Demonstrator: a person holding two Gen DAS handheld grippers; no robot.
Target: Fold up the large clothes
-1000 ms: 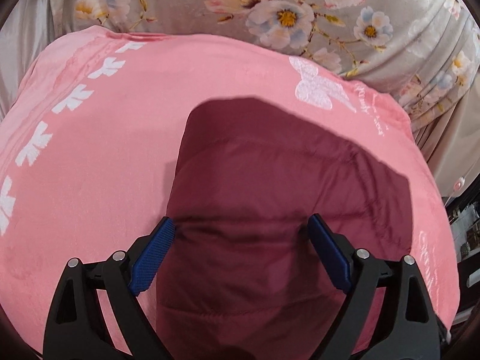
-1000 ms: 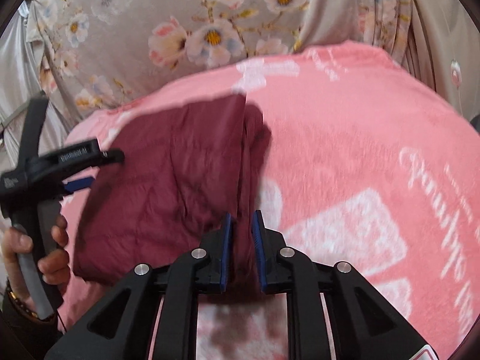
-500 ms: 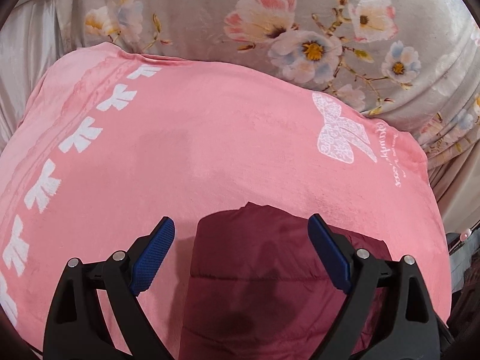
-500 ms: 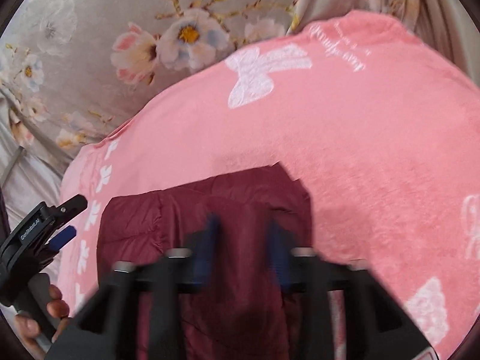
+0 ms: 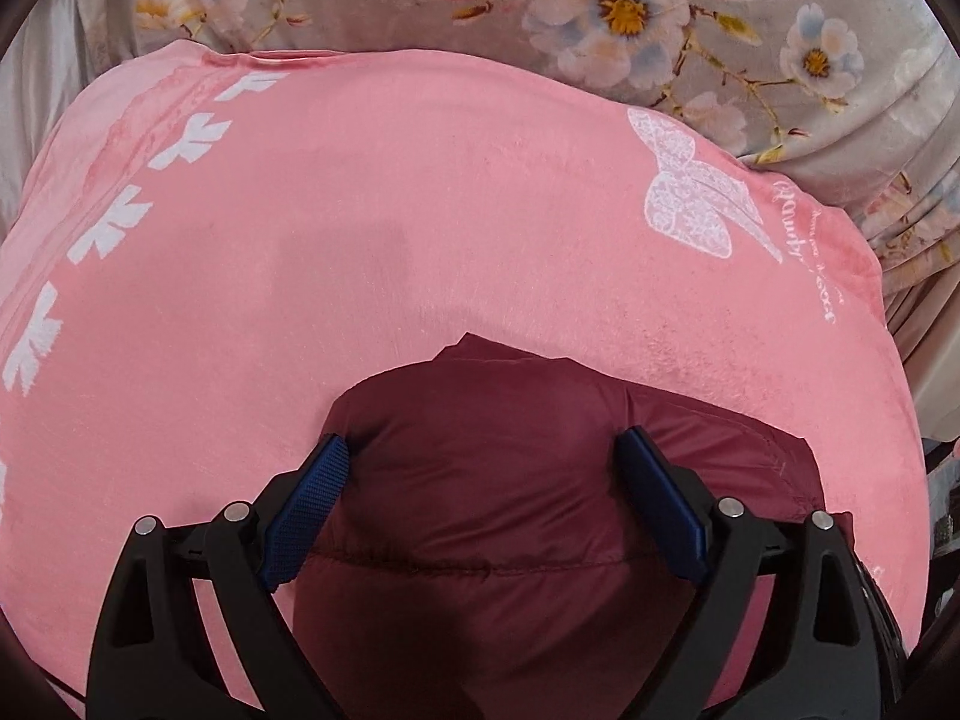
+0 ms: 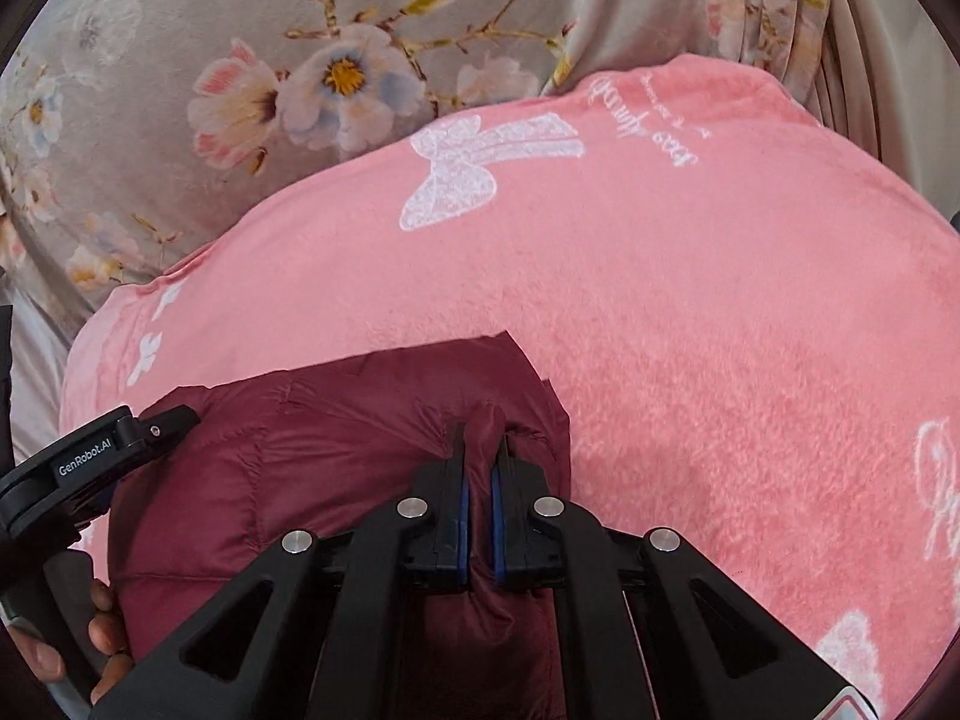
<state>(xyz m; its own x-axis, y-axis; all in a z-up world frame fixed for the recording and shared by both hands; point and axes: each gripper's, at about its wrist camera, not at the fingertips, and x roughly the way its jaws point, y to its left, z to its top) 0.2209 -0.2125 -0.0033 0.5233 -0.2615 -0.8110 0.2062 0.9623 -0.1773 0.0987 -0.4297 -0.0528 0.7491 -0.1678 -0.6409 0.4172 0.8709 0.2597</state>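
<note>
Tongs on our right hand [image 6: 477,468] had just been closing and stood pinched on a raised fold of the maroon quilted jacket [image 6: 312,480], with cloth visibly between the blue pads. Our left tongs [image 5: 485,498] stood wide apart, holding nothing; the jacket bulged up between the pads, and whether they touched it we could not tell. From the left tongs the jacket lay at 12 o'clock, directly ahead and beneath; in the right wrist view its bulk spread toward 9 o'clock from the pinch. We judged its long axis to run toward 6 o'clock, toward us. The jacket rested on the pink blanket [image 5: 420,210]. We counted one jacket, one blanket, one flowered sheet [image 5: 660,18], two tongs.
</note>
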